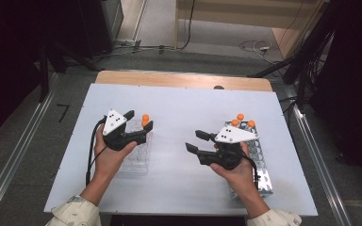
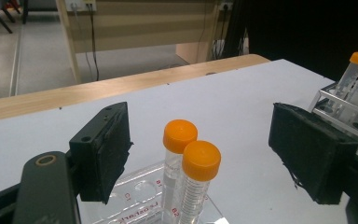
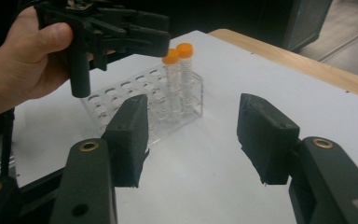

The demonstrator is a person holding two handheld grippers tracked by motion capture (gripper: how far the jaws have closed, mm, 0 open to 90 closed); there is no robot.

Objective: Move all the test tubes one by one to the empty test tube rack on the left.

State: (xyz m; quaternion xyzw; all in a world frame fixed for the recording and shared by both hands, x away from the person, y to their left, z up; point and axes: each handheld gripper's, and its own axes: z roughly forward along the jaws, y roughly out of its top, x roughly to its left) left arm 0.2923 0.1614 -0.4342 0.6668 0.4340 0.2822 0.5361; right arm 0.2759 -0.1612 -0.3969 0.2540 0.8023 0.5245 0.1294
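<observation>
White table (image 1: 179, 108): metal rack (image 1: 264, 174) at right, three orange-capped tubes (image 1: 240, 121) left at its far end. Clear rack (image 1: 136, 162) at left, two capped tubes (image 2: 191, 172) standing upright in end holes. Judgement: transfer partly done, three tubes remain. Left gripper (image 1: 139, 123) above clear rack, jaws spread either side of seated pair, pads clear. Right gripper (image 1: 195, 141) level over bare table between racks, jaws spread, empty.

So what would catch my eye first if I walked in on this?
Probably the bright orange caps: two capped tubes stand upright in a clear plastic rack at the table's left, with the left gripper open around them. More orange-capped tubes stand in a metal rack at the right, beside the open right gripper.
</observation>
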